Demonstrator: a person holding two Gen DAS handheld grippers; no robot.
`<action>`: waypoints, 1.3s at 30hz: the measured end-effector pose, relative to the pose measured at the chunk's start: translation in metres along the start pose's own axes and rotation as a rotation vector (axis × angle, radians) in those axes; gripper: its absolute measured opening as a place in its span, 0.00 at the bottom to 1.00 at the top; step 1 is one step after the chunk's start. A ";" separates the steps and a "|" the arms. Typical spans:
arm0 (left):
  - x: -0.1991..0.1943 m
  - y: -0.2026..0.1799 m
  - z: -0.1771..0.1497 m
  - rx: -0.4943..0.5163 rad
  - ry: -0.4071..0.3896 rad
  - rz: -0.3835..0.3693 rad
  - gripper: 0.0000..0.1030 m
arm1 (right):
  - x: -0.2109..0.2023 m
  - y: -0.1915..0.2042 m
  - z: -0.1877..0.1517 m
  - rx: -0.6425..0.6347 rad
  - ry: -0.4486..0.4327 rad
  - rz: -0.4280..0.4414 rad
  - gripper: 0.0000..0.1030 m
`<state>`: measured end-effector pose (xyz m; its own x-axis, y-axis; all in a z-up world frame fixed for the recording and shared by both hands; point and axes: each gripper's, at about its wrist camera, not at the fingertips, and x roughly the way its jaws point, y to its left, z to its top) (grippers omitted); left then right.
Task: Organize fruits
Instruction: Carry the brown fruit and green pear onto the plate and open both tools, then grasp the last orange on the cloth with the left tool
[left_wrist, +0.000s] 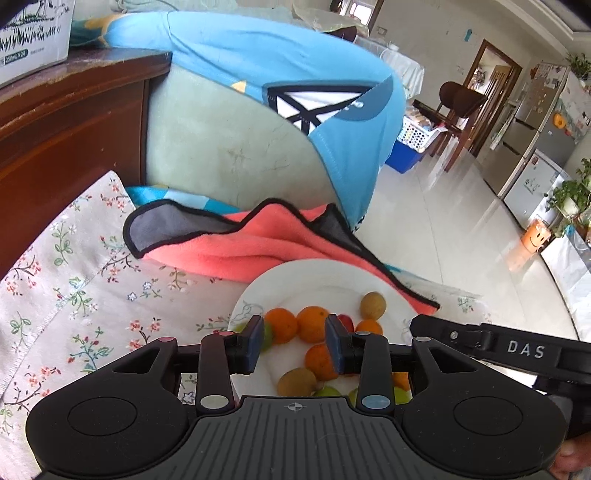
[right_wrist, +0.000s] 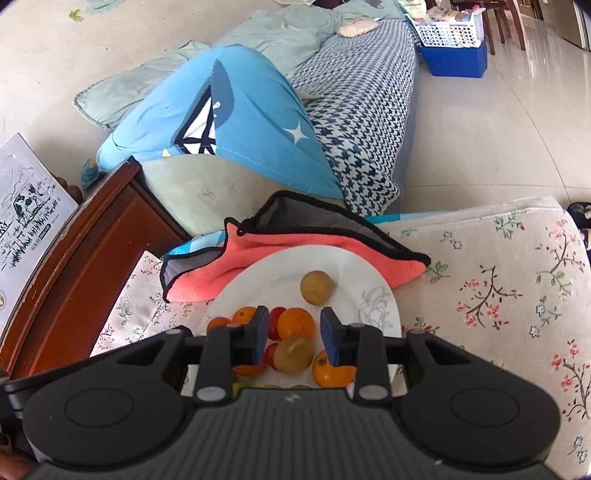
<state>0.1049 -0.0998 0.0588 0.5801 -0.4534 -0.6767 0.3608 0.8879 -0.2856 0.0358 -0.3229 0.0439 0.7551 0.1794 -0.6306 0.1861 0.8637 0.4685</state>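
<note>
Both tongs, the left (left_wrist: 294, 341) and the right (right_wrist: 293, 339), hovered part-open over the plate (right_wrist: 347, 266), gripping nothing. Oranges (left_wrist: 312, 323), small red fruit (right_wrist: 275, 325) and brown fruit (right_wrist: 317, 287) lay heaped on it. A pink cloth (left_wrist: 240, 251) crowded its far rim, on the floral cover (left_wrist: 74, 277), with a sofa (right_wrist: 362, 110) beyond.

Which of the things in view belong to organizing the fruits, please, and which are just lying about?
Part of the job:
- white plate
- oranges
- brown round fruits
- red fruits
- green fruits

Just lying about:
- coral towel
- floral cloth
- blue garment
- milk carton box
</note>
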 end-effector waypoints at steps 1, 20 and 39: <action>-0.002 0.000 0.001 0.000 -0.007 0.001 0.38 | 0.000 0.000 0.000 0.000 -0.001 0.002 0.32; -0.005 0.017 -0.022 0.082 0.108 0.078 0.40 | 0.007 0.013 -0.012 -0.082 0.065 0.023 0.32; -0.004 0.014 -0.055 0.212 0.175 0.054 0.27 | 0.010 0.007 -0.014 -0.053 0.085 0.016 0.32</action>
<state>0.0674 -0.0809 0.0199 0.4746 -0.3690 -0.7992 0.4882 0.8658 -0.1099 0.0359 -0.3082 0.0317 0.7016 0.2306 -0.6742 0.1392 0.8836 0.4471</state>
